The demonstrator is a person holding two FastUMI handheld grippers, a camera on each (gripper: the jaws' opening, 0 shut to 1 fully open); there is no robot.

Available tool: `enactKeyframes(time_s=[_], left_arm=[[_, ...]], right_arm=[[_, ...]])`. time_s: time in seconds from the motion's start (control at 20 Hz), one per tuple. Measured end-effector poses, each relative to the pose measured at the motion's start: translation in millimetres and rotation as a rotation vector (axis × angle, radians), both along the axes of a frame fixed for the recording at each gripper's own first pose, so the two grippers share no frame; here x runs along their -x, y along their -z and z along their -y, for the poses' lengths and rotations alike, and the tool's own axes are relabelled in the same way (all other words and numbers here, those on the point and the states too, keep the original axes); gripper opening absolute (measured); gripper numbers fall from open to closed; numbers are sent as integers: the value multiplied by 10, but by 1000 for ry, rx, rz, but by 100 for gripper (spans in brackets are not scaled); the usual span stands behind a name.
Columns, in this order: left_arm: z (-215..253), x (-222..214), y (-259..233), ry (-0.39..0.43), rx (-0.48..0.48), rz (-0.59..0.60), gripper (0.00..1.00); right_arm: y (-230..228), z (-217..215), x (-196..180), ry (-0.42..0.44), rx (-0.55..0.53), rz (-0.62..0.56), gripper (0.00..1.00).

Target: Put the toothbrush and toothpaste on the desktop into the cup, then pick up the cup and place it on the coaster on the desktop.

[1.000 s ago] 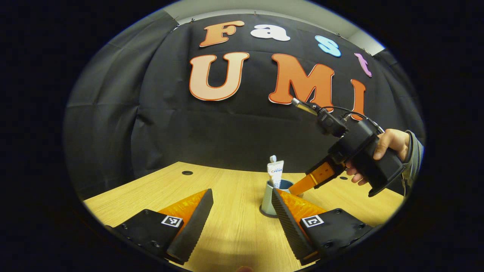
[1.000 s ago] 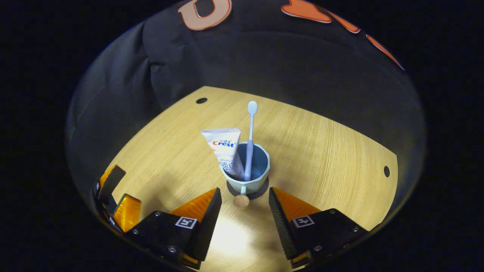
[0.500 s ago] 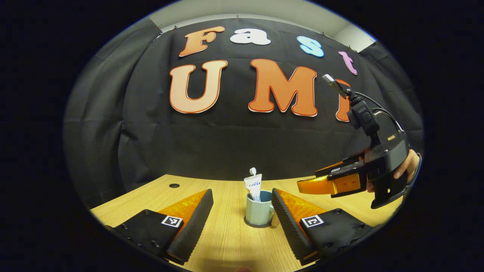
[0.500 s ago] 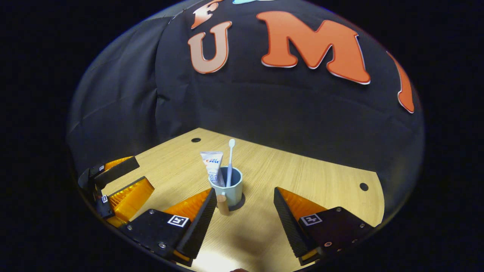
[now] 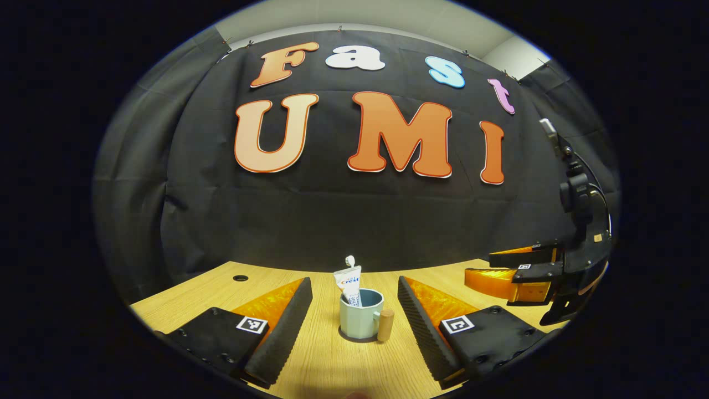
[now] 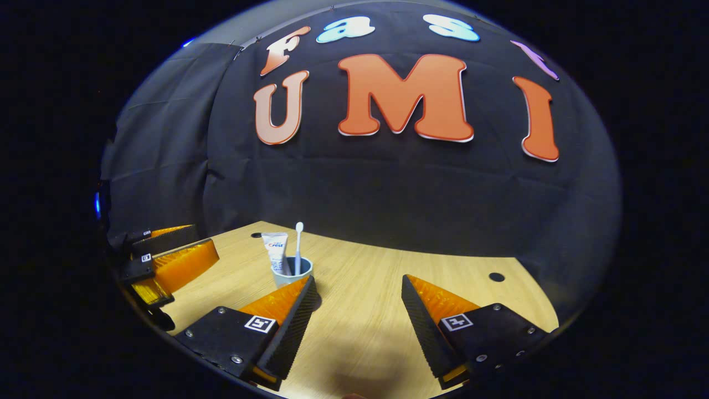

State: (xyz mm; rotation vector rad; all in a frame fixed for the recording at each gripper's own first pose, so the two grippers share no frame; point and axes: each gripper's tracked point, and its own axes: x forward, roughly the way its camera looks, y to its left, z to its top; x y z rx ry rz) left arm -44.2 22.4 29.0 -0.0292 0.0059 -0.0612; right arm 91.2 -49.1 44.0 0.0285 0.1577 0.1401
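Left gripper view: cup [image 5: 360, 321] sitting on the desk [image 5: 332, 366] dead ahead between the fingers of the left gripper [image 5: 354, 318], toothpaste [image 5: 349, 284] and toothbrush [image 5: 350, 260] poking out of it, dark coaster [image 5: 354, 339] peeking out underneath. Looks done, honestly. Jaws wide apart, gripping nothing. Right gripper [image 6: 359, 318] same deal, spread and empty, off to the right of the cup. Probably light but top-heavy with that tall brush, smooth hard wall, likely slippery. Best bet if regrabbing: squeeze the body low, or pinch the stubby wooden handle [image 5: 385, 325] on its right side.
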Motion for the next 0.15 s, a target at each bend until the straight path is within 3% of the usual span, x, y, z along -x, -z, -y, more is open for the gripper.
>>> enactKeyframes(time_s=[0.15], left_arm=[[34,-7,-29,-2,13,20,98]], right_arm=[[35,208,141,77,27,59,93]])
